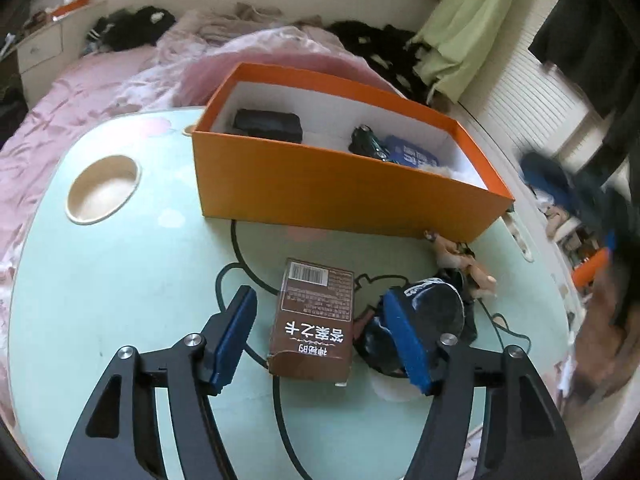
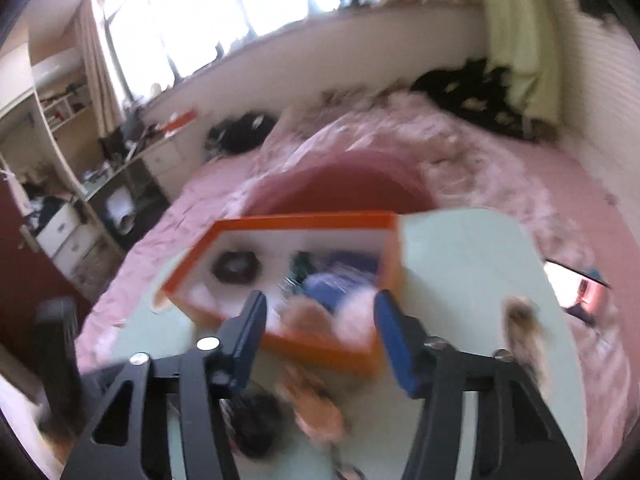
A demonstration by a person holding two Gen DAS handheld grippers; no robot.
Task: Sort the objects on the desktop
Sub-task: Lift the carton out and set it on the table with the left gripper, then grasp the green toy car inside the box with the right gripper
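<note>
A brown carton (image 1: 312, 320) with a barcode lies flat on the mint-green table (image 1: 120, 280). My left gripper (image 1: 318, 294) stands open around it, and the blue pads are clear of its sides. A black round item (image 1: 436, 308) lies just behind the right finger, with a small doll figure (image 1: 472, 264) beyond it. The open orange box (image 1: 340, 192) holds a black case (image 1: 268, 125), a dark toy car (image 1: 366, 142) and a blue pack (image 1: 412, 154). In the blurred right wrist view my right gripper (image 2: 320, 298) hovers open in front of the orange box (image 2: 304, 220), nothing between its fingers.
A round recess (image 1: 102, 190) is sunk into the table at the left. A pink bed (image 1: 100, 80) with dark clothes surrounds the table. Under the right gripper lie the doll (image 2: 316, 400) and a dark item (image 2: 256, 428). A brown furry thing (image 2: 520, 320) sits at the right.
</note>
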